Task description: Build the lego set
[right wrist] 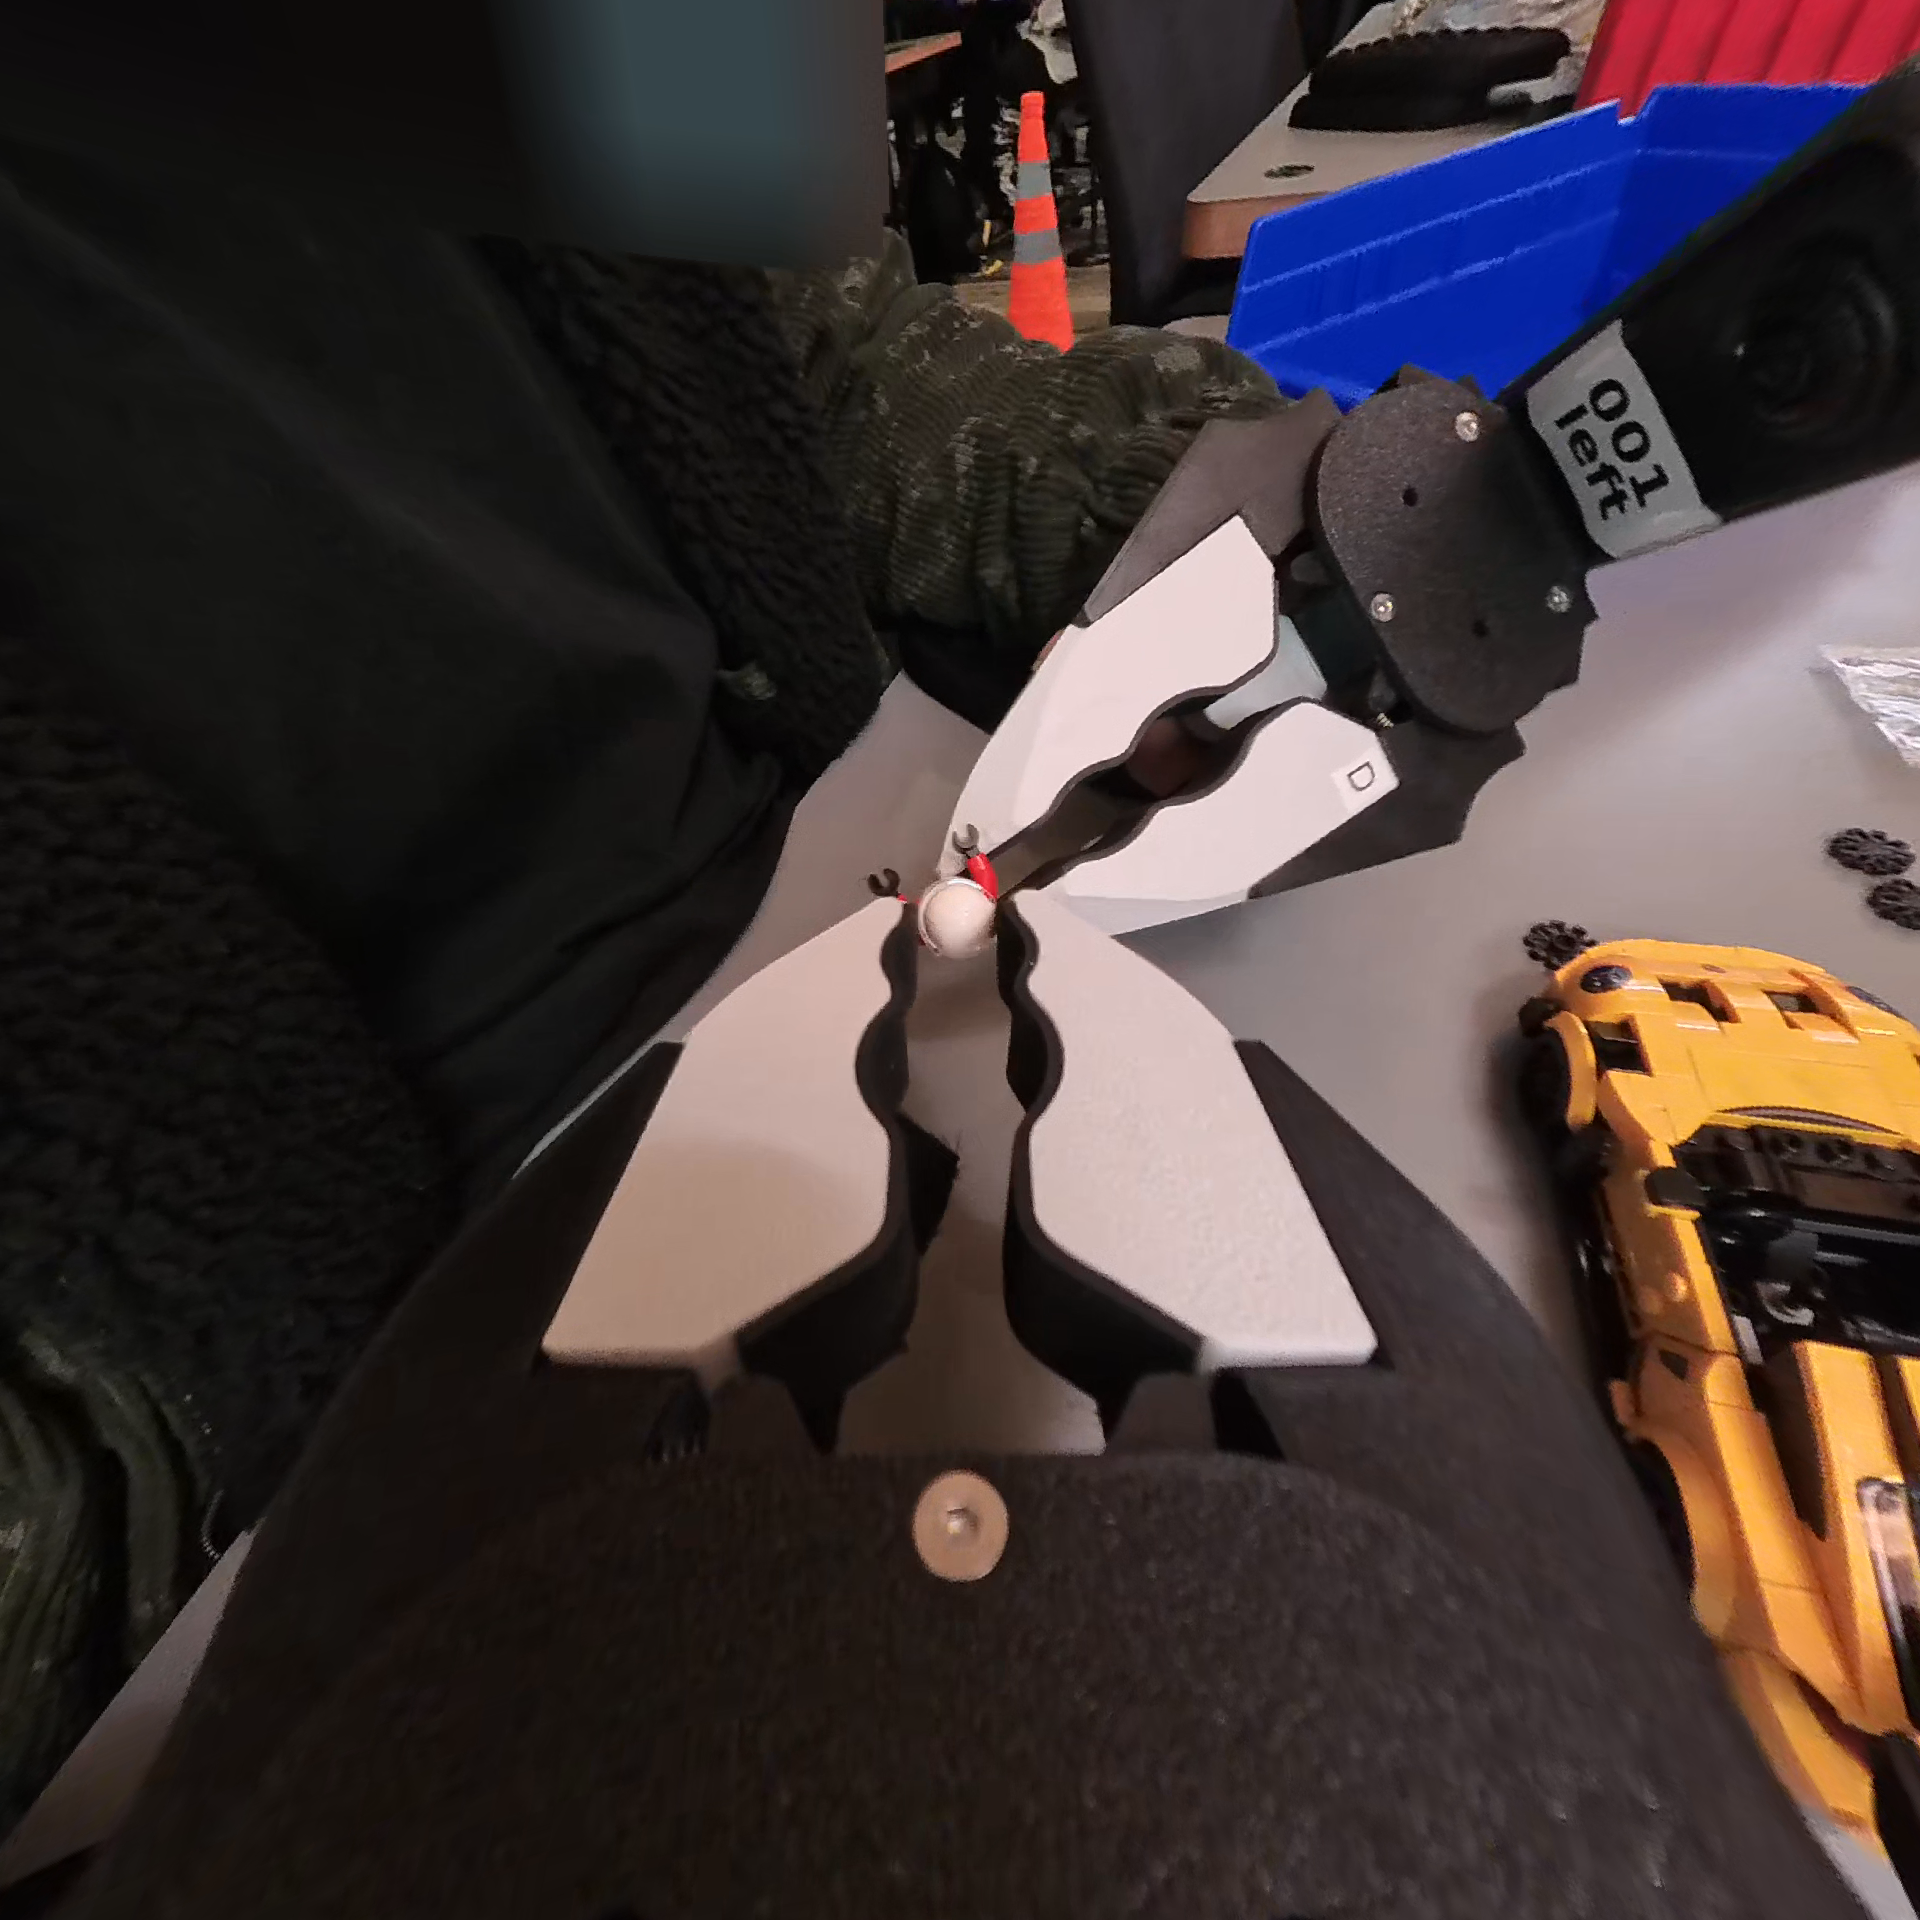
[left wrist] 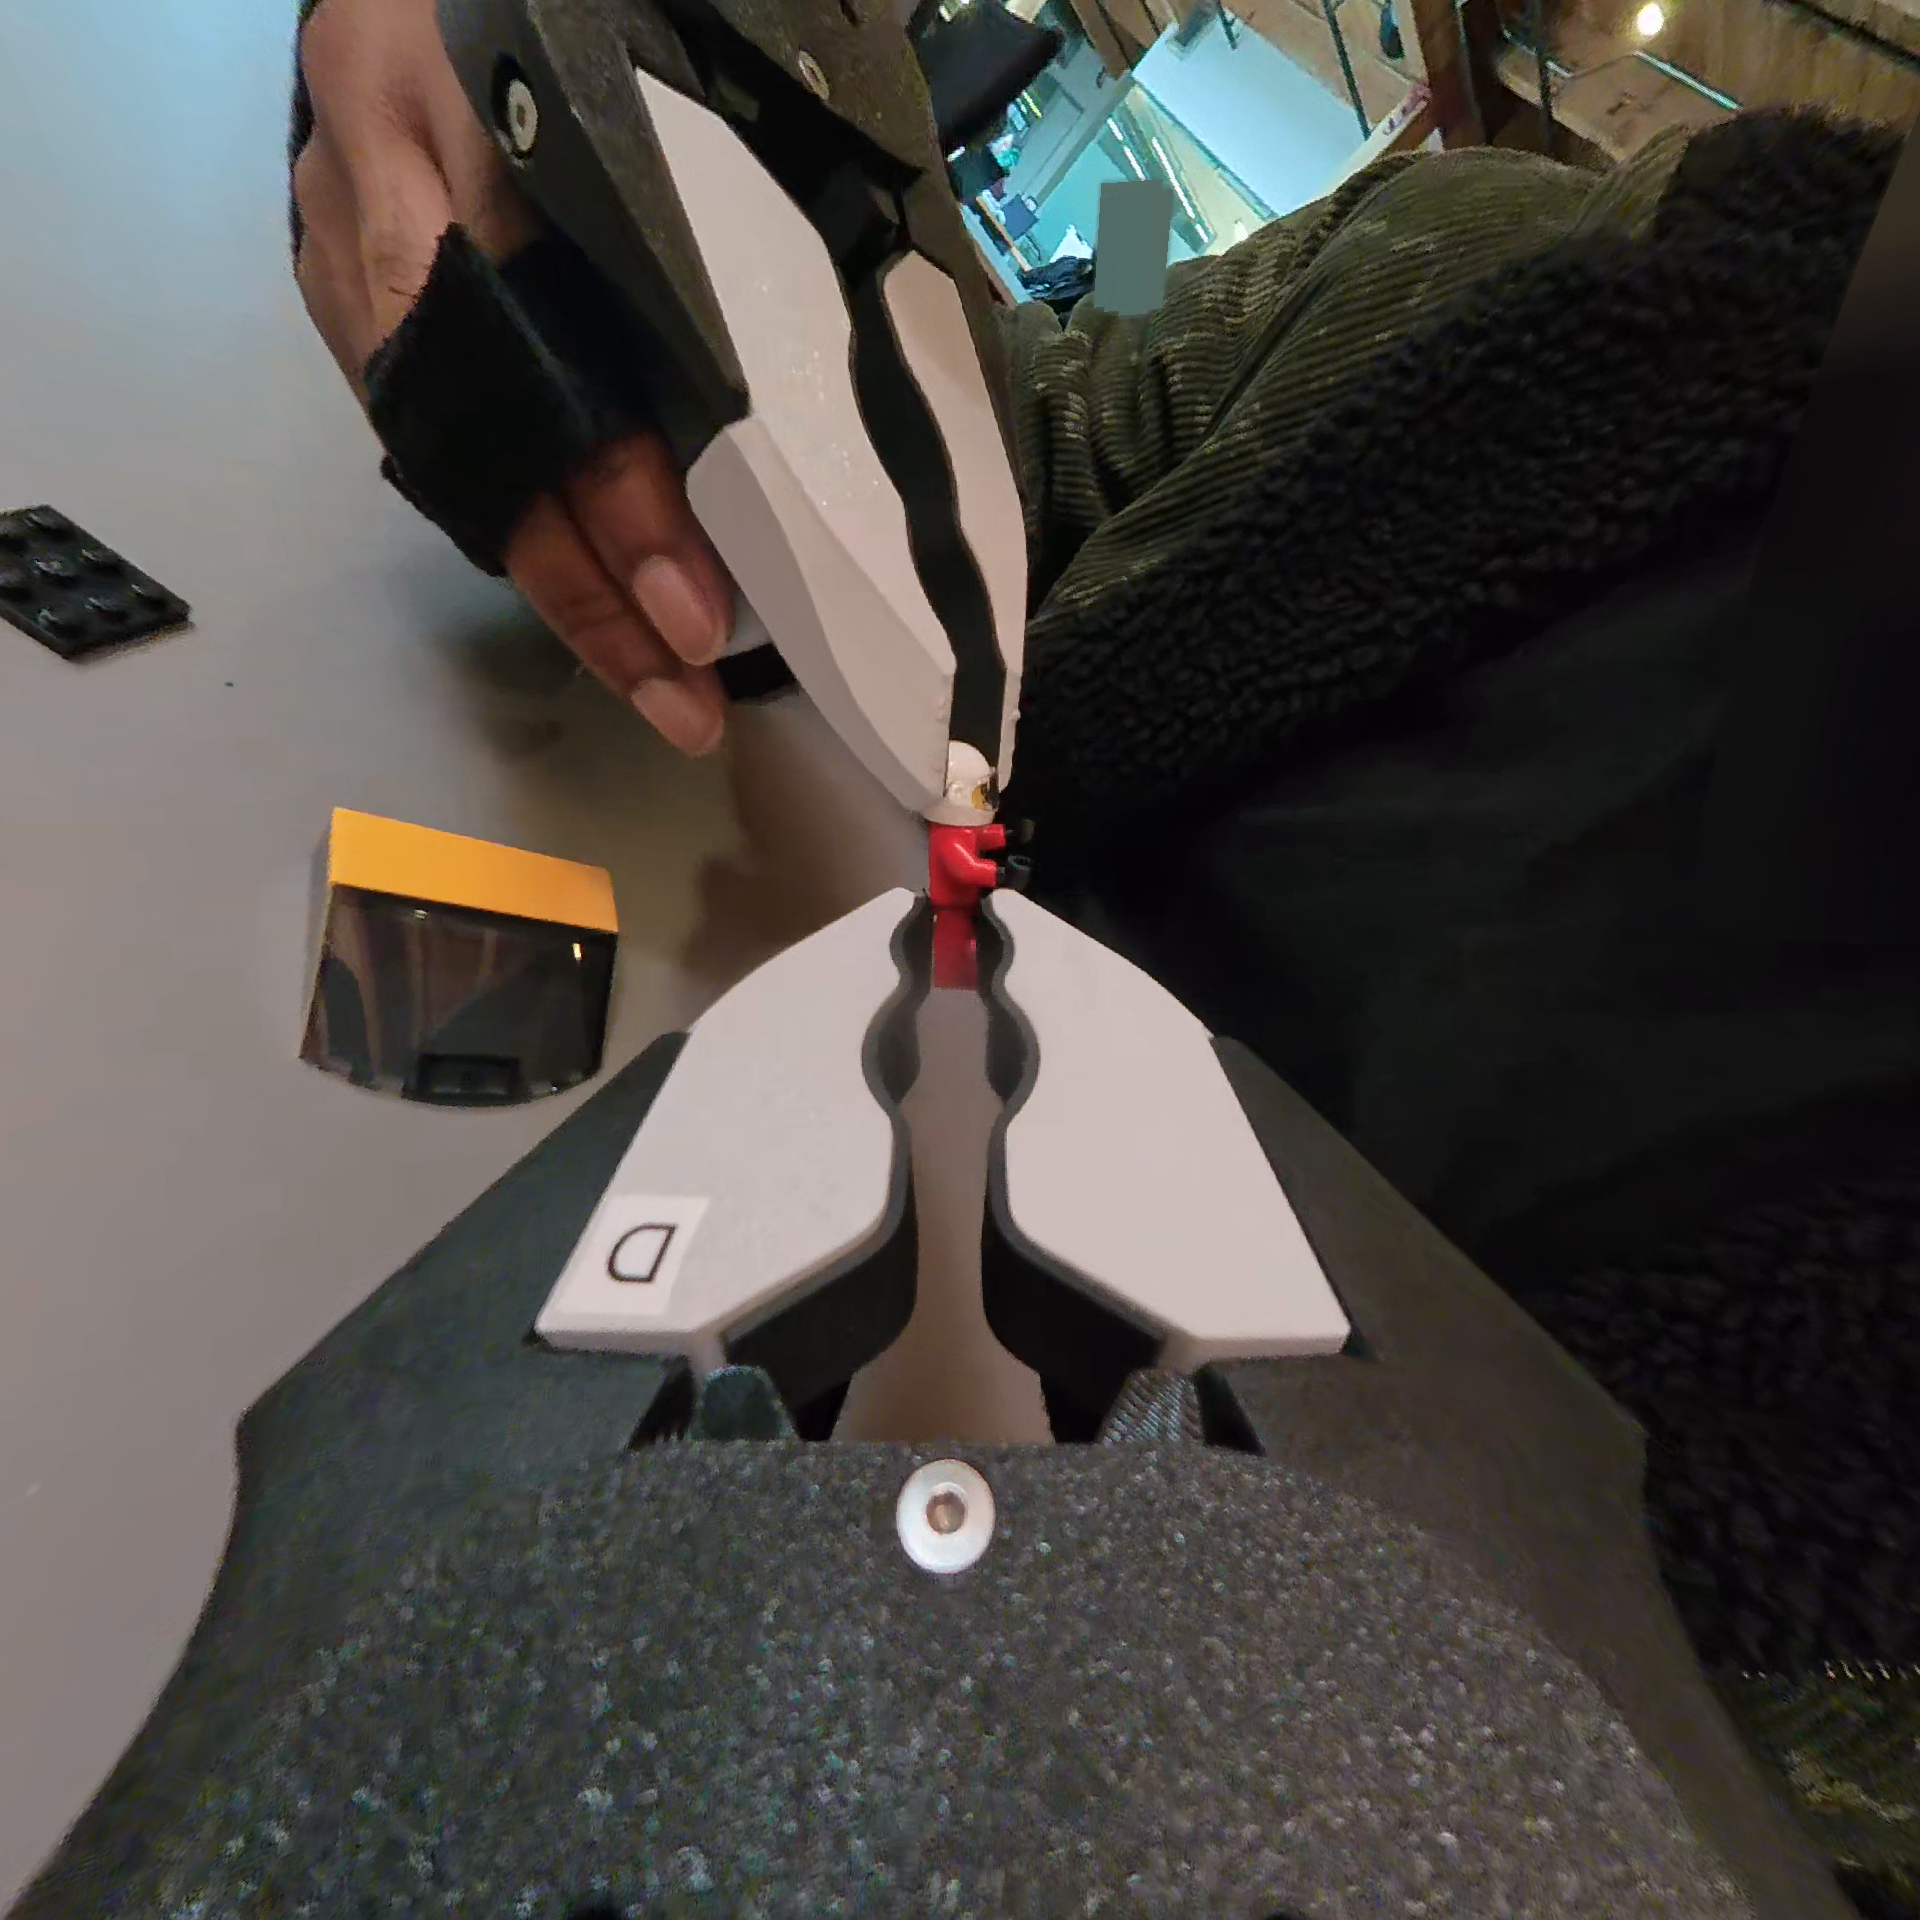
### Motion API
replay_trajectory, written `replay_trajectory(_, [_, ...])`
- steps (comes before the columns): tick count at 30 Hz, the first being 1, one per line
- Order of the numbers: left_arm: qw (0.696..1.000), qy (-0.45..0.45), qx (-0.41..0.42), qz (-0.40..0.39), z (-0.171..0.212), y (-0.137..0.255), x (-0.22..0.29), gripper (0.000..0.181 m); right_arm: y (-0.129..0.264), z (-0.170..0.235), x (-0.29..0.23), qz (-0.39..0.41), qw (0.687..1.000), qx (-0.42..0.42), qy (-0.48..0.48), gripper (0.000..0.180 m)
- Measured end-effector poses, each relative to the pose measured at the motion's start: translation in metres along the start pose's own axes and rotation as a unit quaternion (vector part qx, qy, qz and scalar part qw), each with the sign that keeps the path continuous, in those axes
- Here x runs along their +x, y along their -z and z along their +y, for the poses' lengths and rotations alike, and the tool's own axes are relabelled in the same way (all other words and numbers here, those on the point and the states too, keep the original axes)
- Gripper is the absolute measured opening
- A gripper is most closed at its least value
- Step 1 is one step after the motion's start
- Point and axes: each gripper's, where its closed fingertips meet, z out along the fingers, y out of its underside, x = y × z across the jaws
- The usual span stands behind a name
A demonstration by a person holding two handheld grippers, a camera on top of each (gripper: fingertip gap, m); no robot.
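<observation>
Both grippers' jaws pinch one red minifigure point(left wrist: 961, 873) above the grey table point(left wrist: 156, 935) near a yellow car point(right wrist: 1756, 1247).

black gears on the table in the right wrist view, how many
3 visible: one black gear beside the yellow car nose, two near the right edge; the frame may cut off more.

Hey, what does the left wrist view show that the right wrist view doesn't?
Only the left wrist view: a black plate, a yellow-topped windscreen piece, and the hand holding the right tool.
Only the right wrist view: the yellow car, black gears, a blue bin.
Both: the red minifigure, legs held by the left tool, helmet by the right.
</observation>
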Motion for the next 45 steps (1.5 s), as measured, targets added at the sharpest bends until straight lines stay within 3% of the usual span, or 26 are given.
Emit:
replay_trajectory(9, [0.999,-0.012,0.013,-0.042,-0.005,0.006,-0.009,0.007,0.003,0.001,0.011,0.027,0.999,-0.002,-0.035,0.014])
replay_trajectory(18, [0.999,-0.005,0.007,-0.035,-0.003,0.006,-0.008,0.008,0.002,0.001,0.011,0.028,0.999,-0.012,-0.026,0.016])
replay_trajectory(23, [1.0,-0.001,-0.011,-0.019,0.003,0.002,-0.005,0.007,0.005,0.0,0.002,0.002,0.999,-0.048,0.016,0.02])
replay_trajectory(35, [0.999,0.007,-0.031,-0.013,0.01,-0.001,-0.005,0.007,0.0,0.011,0.0,-0.053,0.986,-0.147,0.052,0.011])
replay_trajectory(45, [0.999,0.008,-0.031,-0.026,0.01,0.0,-0.009,0.007,0.0,0.014,0.002,-0.049,0.991,-0.126,-0.023,0.01])
